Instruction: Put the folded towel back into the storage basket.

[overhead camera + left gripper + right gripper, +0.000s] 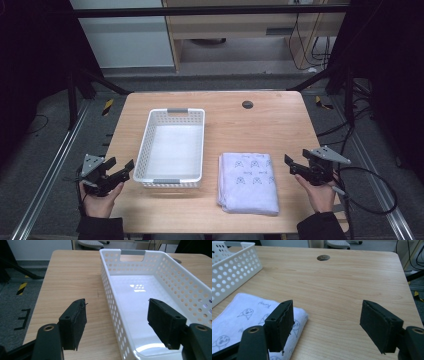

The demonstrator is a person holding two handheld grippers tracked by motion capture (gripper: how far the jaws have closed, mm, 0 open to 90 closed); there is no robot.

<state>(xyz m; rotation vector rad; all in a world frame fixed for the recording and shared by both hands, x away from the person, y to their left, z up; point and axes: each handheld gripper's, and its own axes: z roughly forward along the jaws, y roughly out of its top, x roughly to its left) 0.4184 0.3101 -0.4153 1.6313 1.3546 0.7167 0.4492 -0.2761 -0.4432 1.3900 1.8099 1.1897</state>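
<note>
A white perforated basket (pixel 171 146) with grey handles stands empty on the left half of the wooden table (pixel 260 125). To its right lies a folded white towel (pixel 248 181) printed with small cartoon figures. My left gripper (pixel 121 169) hovers at the table's left edge, just left of the basket, open and holding nothing. In the left gripper view the basket (pixel 155 290) lies ahead between the two jaws. My right gripper (pixel 293 165) is open just right of the towel. The towel (pixel 244 320) shows behind its left jaw.
A round cable hole (pixel 247 104) sits near the table's far edge. Metal rails (pixel 55 165) run along the floor on both sides. A black cable (pixel 380 195) loops off the right gripper. Bare wood lies between the towel and the far edge.
</note>
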